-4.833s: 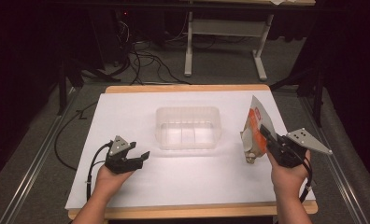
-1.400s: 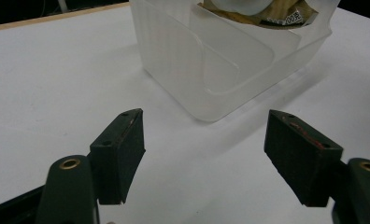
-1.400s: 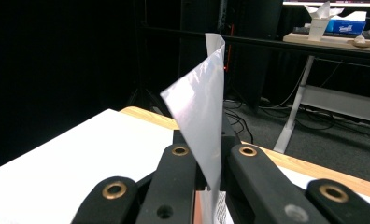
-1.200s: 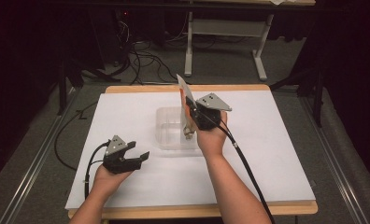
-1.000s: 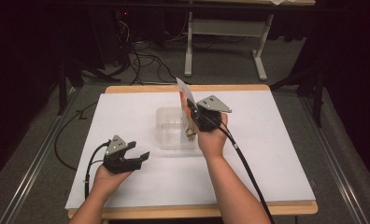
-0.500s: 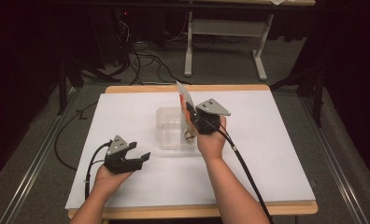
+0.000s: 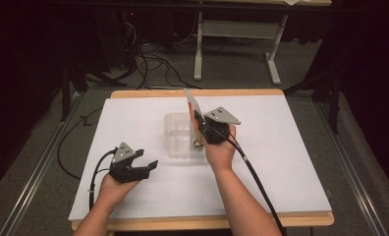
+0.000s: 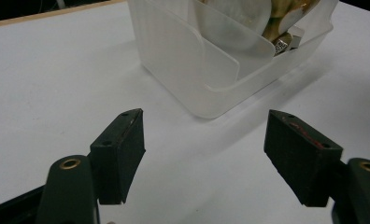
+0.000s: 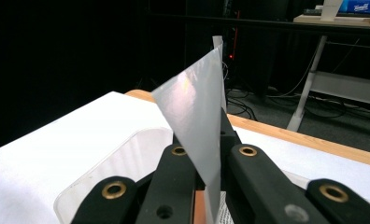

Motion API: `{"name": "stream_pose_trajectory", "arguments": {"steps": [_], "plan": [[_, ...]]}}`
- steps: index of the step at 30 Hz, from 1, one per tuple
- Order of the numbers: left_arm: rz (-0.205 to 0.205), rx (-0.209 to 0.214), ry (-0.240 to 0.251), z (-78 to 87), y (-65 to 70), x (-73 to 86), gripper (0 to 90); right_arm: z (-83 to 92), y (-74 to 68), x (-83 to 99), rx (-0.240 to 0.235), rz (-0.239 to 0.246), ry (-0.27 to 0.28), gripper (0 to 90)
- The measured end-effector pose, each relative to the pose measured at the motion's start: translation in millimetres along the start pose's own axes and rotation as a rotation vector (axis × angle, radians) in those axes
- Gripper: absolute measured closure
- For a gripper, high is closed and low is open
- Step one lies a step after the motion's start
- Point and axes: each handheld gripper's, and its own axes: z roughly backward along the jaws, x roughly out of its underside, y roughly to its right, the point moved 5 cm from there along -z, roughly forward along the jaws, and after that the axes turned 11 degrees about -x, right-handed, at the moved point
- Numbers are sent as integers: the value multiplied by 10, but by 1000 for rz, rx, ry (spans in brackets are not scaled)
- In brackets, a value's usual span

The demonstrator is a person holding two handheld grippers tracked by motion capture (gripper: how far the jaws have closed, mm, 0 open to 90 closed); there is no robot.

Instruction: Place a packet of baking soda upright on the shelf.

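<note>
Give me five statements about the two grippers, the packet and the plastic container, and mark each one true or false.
1. The right gripper is clamped on a flat packet. True.
2. The packet lies flat on the table. False: it is held upright over the clear container.
3. The left gripper has its jaws open with nothing between them. True.
4. The left gripper is inside the container. False: it sits on the table, apart from it.
5. The container is opaque black. False: it is translucent plastic.
</note>
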Motion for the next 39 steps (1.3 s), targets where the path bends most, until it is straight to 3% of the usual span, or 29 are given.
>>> {"name": "stream_pose_trajectory", "arguments": {"steps": [19, 26, 39], "plan": [[-3, 6, -7, -3, 9, 5, 294, 35, -53, 93, -22, -20, 7, 900], [-2, 5, -3, -1, 9, 3, 294, 45, -86, 261, -29, -24, -25, 900], [-9, 7, -8, -8, 16, 5, 294, 109, -74, 316, -28, -26, -27, 896]]}}
